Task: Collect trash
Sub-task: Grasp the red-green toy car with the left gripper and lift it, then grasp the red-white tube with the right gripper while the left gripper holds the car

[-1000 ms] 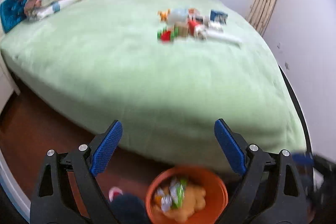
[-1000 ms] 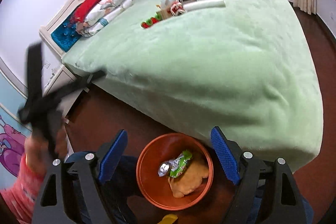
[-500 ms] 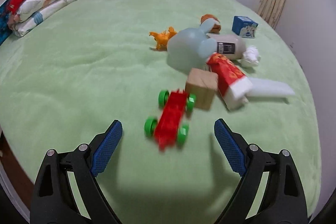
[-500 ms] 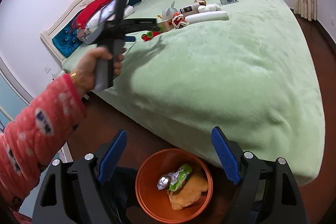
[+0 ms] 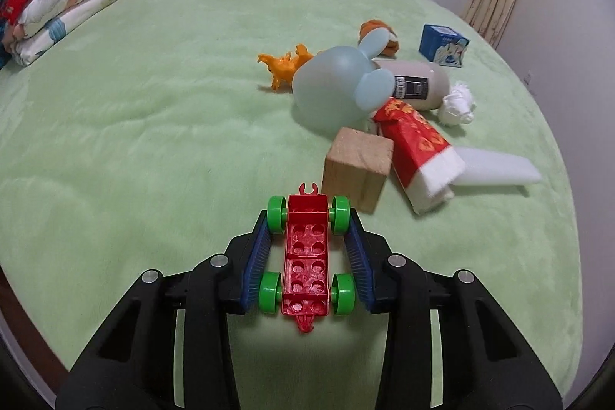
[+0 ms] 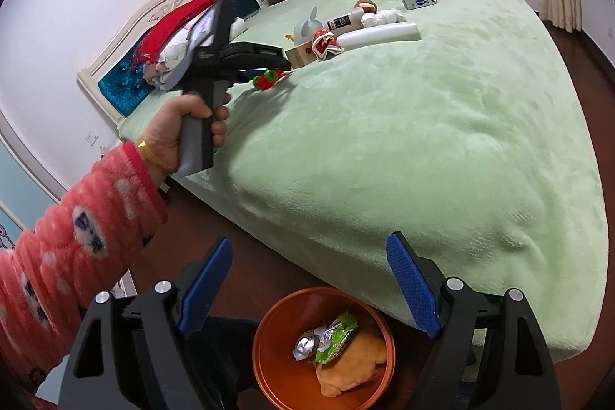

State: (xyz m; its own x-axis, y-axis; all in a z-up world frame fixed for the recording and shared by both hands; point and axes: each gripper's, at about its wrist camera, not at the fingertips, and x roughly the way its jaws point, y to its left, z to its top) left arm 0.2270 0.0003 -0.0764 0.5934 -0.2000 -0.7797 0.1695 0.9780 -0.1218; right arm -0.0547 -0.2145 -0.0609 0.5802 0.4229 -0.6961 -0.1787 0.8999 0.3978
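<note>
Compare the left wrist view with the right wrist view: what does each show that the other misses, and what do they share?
Left wrist only: how the left claw stands, pads closed against the green wheels of the red toy car, and the orange toy figure in detail. Right wrist only: the open right claw above the orange bin holding wrappers, and the hand. Both: green bed, wooden block, blue box.
</note>
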